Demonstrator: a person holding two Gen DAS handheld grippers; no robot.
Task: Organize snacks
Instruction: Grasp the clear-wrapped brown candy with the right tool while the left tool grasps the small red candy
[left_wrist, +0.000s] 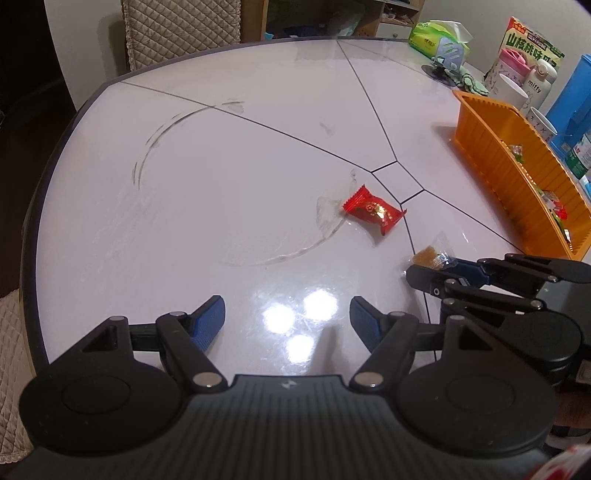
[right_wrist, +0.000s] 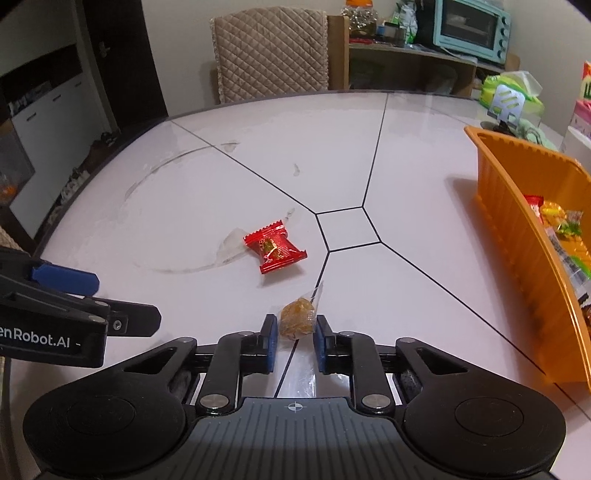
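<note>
A red wrapped snack (left_wrist: 373, 211) lies on the white table, also in the right wrist view (right_wrist: 274, 248). A brown candy in a clear wrapper (right_wrist: 296, 318) sits between the fingertips of my right gripper (right_wrist: 295, 332), whose blue pads touch its sides; it also shows in the left wrist view (left_wrist: 430, 256) at the right gripper's tip (left_wrist: 439, 271). My left gripper (left_wrist: 287, 320) is open and empty, hovering over the table left of the candy; it also shows in the right wrist view (right_wrist: 92, 299). An orange basket (left_wrist: 495, 147) at the right holds several snacks, also in the right wrist view (right_wrist: 517, 221).
Tissue pack (left_wrist: 439, 37), cups (left_wrist: 513, 90), a snack box (left_wrist: 532, 44) and a blue container (left_wrist: 572, 99) stand behind the basket. A quilted chair (right_wrist: 269, 55) is at the table's far side. A toaster oven (right_wrist: 472, 26) sits on a shelf beyond.
</note>
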